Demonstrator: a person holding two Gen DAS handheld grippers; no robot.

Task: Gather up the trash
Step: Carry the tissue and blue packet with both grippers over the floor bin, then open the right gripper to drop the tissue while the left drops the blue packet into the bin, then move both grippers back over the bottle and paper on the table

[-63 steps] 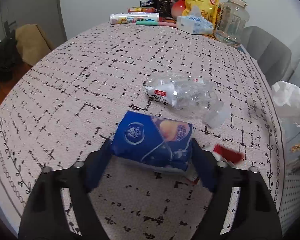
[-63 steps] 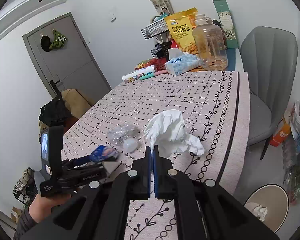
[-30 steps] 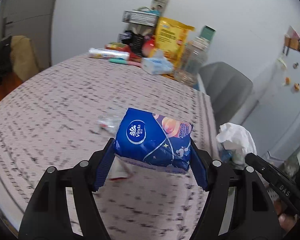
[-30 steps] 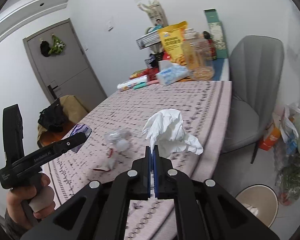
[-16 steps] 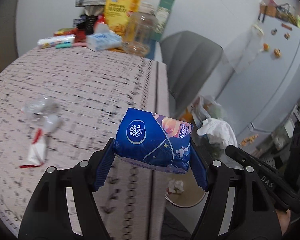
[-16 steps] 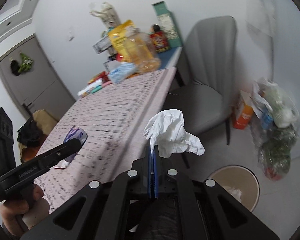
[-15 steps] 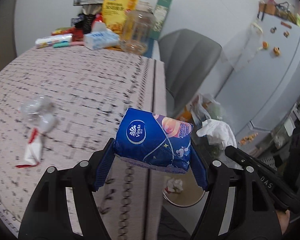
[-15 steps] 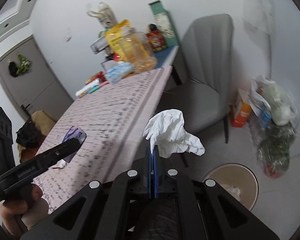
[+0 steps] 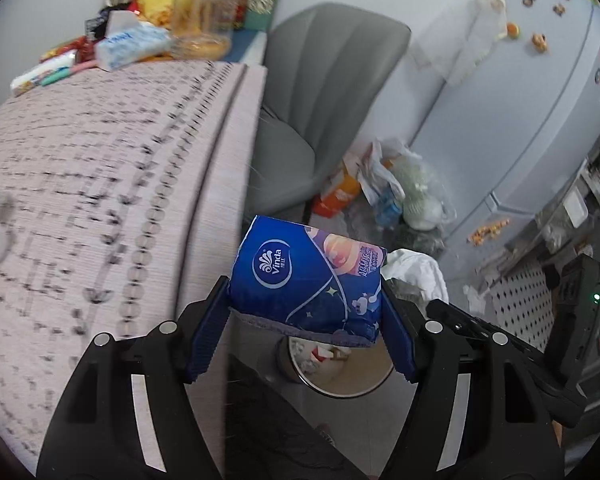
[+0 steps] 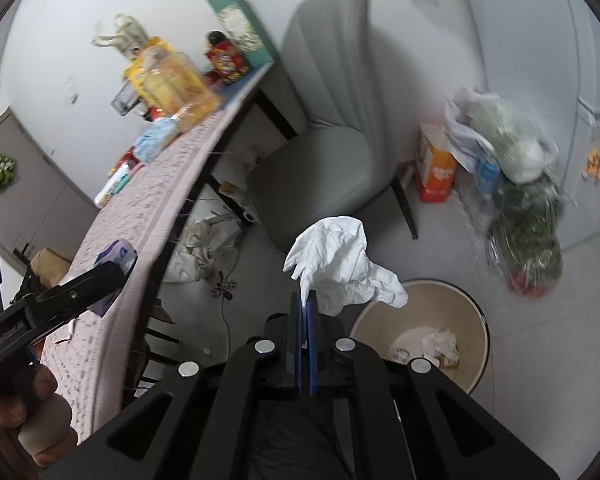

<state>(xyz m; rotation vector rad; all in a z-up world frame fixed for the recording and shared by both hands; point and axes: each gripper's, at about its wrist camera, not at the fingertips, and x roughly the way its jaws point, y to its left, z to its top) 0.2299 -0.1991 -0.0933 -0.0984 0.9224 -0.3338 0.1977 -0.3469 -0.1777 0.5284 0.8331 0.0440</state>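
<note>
While poised over the bin [image 10: 420, 344]: left jaws clamping blue tissue pack [image 9: 306, 282], right jaws pinching crumpled tissue [image 10: 342, 264].

We are holding the tissue pack [image 9: 306, 280] in the left gripper [image 9: 304, 320] above the bin [image 9: 340, 376], just right of the table [image 9: 100, 184] edge. The tissue [image 10: 340, 264], in the right gripper [image 10: 305, 320], is hanging left of the bin, the chair [image 10: 320, 128] standing behind.
</note>
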